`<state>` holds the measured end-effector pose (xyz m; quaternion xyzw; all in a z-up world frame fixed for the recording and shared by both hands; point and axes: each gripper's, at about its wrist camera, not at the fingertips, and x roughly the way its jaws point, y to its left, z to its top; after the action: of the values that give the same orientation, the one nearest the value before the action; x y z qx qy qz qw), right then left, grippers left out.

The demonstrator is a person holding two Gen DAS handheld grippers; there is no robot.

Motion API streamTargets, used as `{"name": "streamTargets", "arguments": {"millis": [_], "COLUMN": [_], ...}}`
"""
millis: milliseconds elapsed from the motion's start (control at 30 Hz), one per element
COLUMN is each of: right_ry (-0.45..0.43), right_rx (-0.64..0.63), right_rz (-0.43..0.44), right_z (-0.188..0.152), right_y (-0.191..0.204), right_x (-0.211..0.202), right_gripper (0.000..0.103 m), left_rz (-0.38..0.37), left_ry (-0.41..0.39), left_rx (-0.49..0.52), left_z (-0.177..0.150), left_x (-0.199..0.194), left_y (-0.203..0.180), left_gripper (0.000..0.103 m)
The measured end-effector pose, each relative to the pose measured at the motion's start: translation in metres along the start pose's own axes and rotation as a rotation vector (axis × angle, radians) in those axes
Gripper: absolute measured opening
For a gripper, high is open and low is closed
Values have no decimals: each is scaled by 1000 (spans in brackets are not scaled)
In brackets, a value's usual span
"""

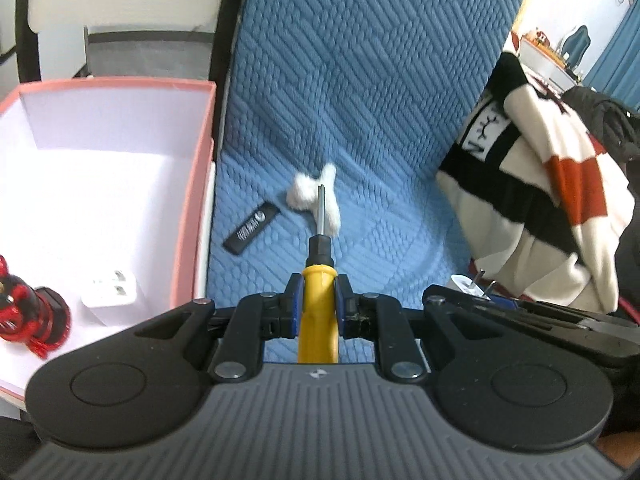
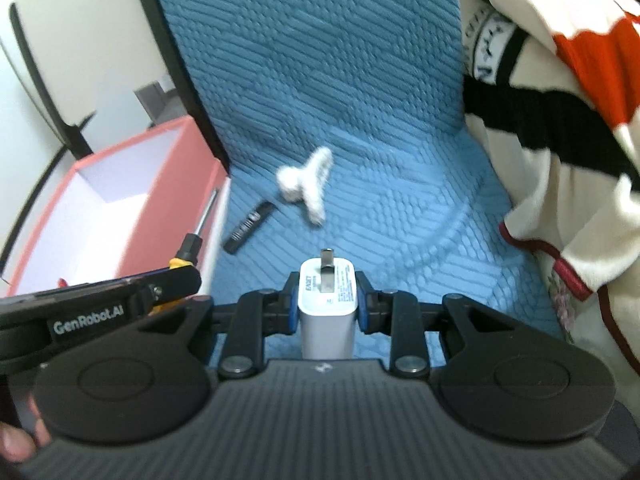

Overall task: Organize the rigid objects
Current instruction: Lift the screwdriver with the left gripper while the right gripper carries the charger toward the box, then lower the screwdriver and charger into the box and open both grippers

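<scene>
Two grippers we log: left gripper [image 1: 318,304] pinching a yellow-handled screwdriver [image 1: 318,280] beside the pink box [image 1: 202,184]; right gripper [image 2: 326,304] clamping a smooth white charger [image 2: 328,304], base hidden; fluffy clip [image 2: 306,184] blurred.

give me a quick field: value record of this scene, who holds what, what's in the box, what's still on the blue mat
left gripper: shut on yellow screwdriver
right gripper: shut on white charger, prongs pointing forward
pink box: holds a second white plug adapter and a red and black toy
blue mat: black tag and white fluffy clip lie loose
right side: striped blanket
</scene>
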<state>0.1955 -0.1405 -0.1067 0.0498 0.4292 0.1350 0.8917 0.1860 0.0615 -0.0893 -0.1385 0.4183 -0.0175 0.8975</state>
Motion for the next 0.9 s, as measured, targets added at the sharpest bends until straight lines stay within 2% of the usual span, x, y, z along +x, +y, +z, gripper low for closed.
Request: {"name": "streamTargets", "arguments": {"millis": [467,900], "right_ry": [-123,-167], "right_rx": [-74,-183], "right_rz": [83,193], "right_z": [52,73], "right_y": [63,152], "right_x": [-48,-56], "right_gripper": [30,30], "left_rz": [21,87], "left_ry": [-59,-115], "left_rx": [-47,-119], "left_z": [55,97], "left_x": [-67,-132], "left_y": [31,102], "left_gripper": [19,19]}}
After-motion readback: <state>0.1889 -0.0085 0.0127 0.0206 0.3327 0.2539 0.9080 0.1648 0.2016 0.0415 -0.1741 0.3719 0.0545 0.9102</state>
